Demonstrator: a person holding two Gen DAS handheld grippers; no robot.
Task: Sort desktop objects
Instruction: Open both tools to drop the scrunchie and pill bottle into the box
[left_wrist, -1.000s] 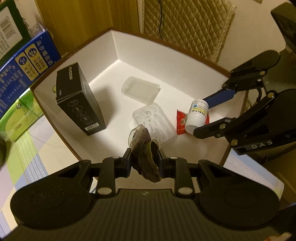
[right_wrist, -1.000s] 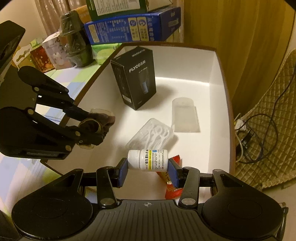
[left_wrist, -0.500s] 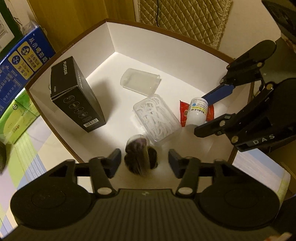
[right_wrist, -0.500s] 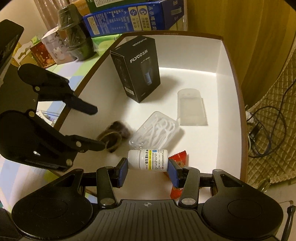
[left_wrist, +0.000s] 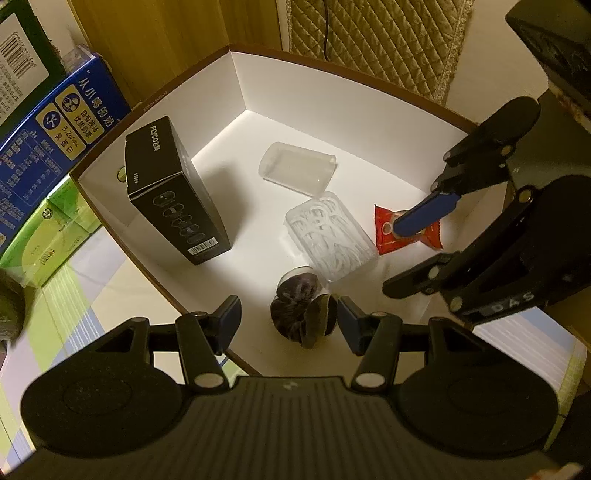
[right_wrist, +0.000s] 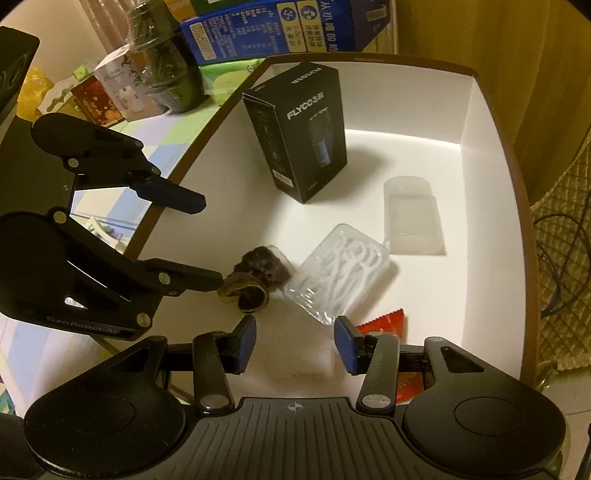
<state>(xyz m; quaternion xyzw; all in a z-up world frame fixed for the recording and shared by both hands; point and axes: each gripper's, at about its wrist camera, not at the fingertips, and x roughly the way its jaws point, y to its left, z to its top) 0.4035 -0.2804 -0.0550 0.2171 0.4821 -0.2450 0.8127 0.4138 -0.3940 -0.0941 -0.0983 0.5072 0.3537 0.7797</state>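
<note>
A white box (left_wrist: 325, 92) (right_wrist: 491, 155) holds the sorted things. A dark hair scrunchie (left_wrist: 301, 312) (right_wrist: 255, 278) lies on its floor near the front edge. My left gripper (left_wrist: 288, 321) (right_wrist: 208, 243) is open just above the scrunchie, touching nothing. My right gripper (right_wrist: 293, 341) (left_wrist: 406, 254) is open and empty over a red sachet (left_wrist: 391, 236) (right_wrist: 384, 321). The white pill bottle is not in sight in either view.
In the box stand a black FLYCO carton (left_wrist: 173, 195) (right_wrist: 301, 133), a clear floss-pick case (left_wrist: 328, 236) (right_wrist: 340, 273) and a clear lid (left_wrist: 299, 171) (right_wrist: 410, 218). Blue (left_wrist: 48, 136) and green (left_wrist: 51, 236) cartons sit left of the box. A quilted cloth (left_wrist: 376, 40) hangs behind.
My left gripper opened and dropped the scrunchie into the box. My right gripper opened and let go of the white pill bottle, which is now out of sight.
</note>
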